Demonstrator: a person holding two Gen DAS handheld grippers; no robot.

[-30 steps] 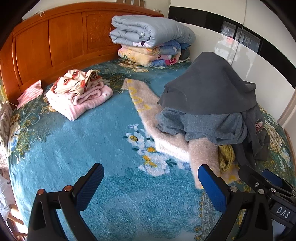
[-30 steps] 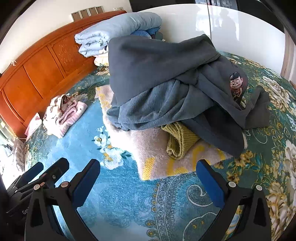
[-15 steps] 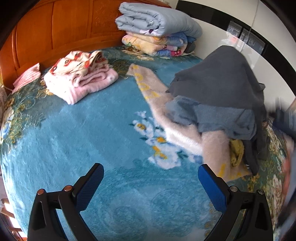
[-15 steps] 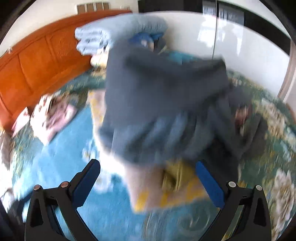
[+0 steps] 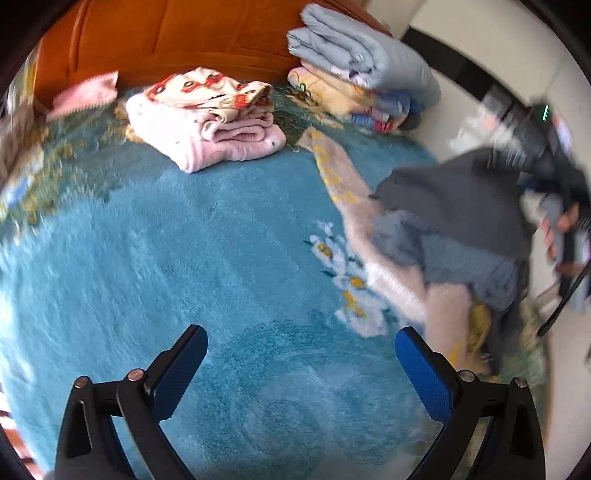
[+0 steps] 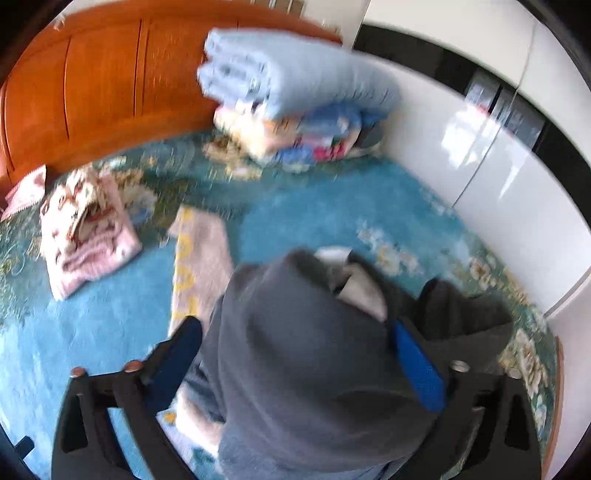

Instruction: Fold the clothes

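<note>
1. two grippers are in play: the left gripper [image 5: 301, 363] hangs over bare blue bedspread [image 5: 184, 258] with its two blue-padded fingers spread wide and nothing between them.
2. the right gripper [image 6: 295, 354] is also spread wide, its fingers on either side of the dark grey garment [image 6: 306, 350], which bulges up between them; whether the pads actually touch the cloth i cannot tell, the picture being blurred.
3. one loose heap of unfolded clothes lies on the right half of the bed: the dark grey garment on top, a lighter grey-blue knit [image 5: 458, 254] under it, a long pale pink fluffy piece with yellow letters [image 5: 343, 184] beneath both, and a bit of mustard-yellow knit [image 5: 480, 325] at the near edge.
4. one folded pile sits well apart near the headboard [image 5: 166, 33]: a pink garment with a red-and-cream patterned one on top [image 5: 207, 114].
5. one stack of folded quilts [image 5: 362, 70], light blue uppermost, stands in the far corner against the headboard.
6. one small pink checked cloth [image 5: 88, 92] lies by the headboard's left end.
7. only the left wrist view shows the yellow knit, and the right gripper's body with the person's hand [image 5: 561, 229] at the frame's right edge.
8. only the right wrist view shows something whitish [image 6: 354, 280] at the grey garment's far side, and the glossy white wardrobe doors [image 6: 498, 166].
</note>
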